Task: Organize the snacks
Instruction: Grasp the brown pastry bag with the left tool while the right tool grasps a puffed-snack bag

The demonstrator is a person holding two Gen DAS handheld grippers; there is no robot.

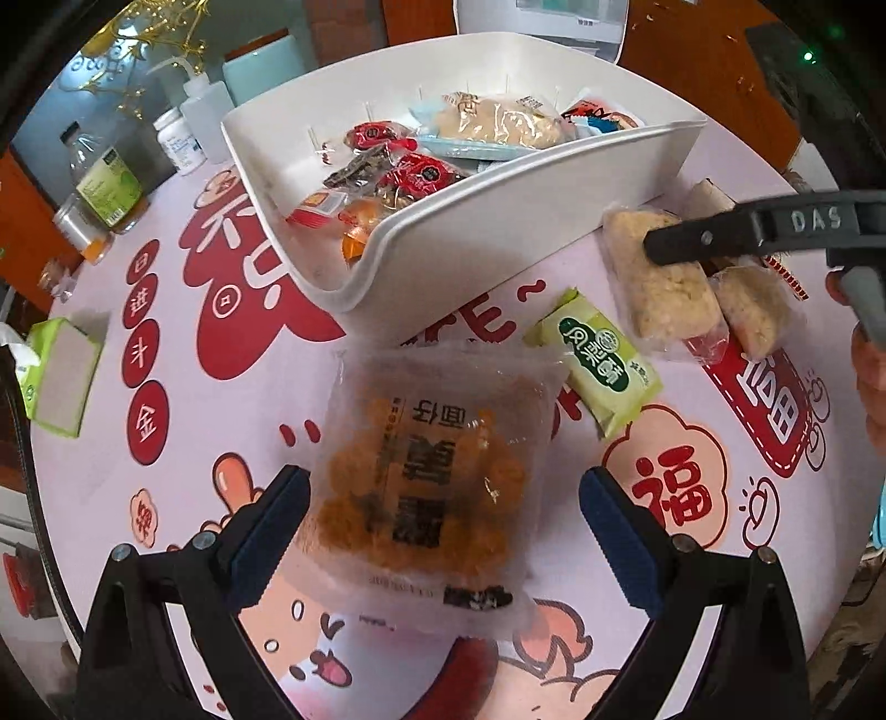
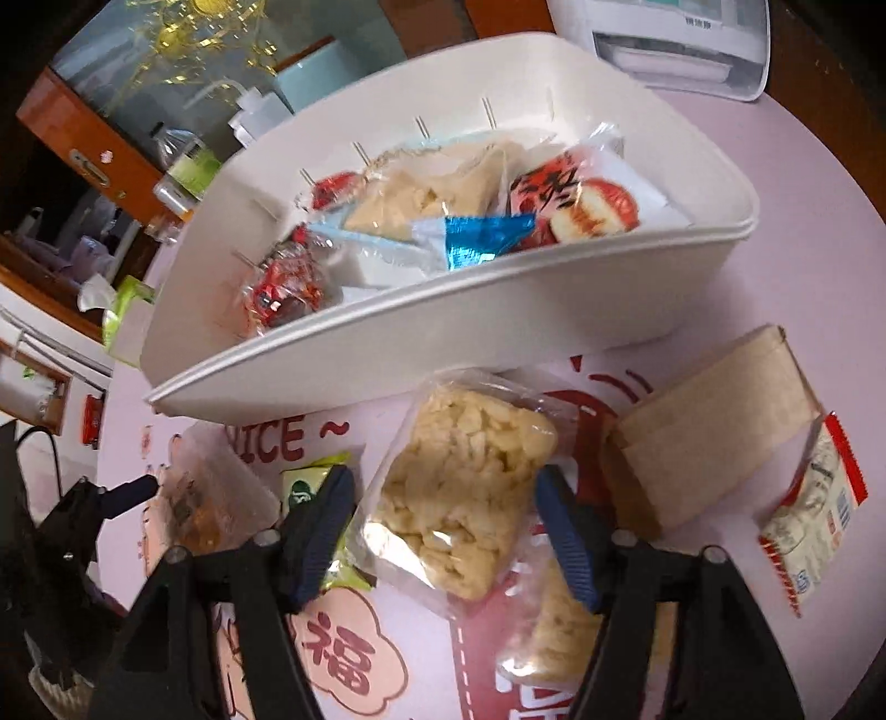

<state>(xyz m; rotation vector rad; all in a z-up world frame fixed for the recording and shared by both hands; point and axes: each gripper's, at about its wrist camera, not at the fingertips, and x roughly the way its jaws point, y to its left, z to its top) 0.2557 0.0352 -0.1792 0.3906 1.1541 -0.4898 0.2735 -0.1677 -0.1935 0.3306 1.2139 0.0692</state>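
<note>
A white bin (image 1: 498, 210) (image 2: 387, 354) holds several wrapped snacks. In the left wrist view my left gripper (image 1: 443, 531) is open, its fingers on either side of a clear pack of brown meat-floss cake (image 1: 432, 471) lying on the table. In the right wrist view my right gripper (image 2: 443, 531) is open around a clear pack of pale rice crisp (image 2: 465, 487); that pack (image 1: 659, 282) shows in the left view under the right gripper (image 1: 681, 243). A green pastry pack (image 1: 598, 354) (image 2: 310, 487) lies between them.
A second rice crisp pack (image 1: 753, 310) (image 2: 559, 637), a brown paper pack (image 2: 714, 437) and a red-edged packet (image 2: 814, 515) lie at the right. Bottles (image 1: 105, 183) and a green tissue box (image 1: 61, 376) stand at the table's left edge. A white appliance (image 2: 681, 39) sits behind the bin.
</note>
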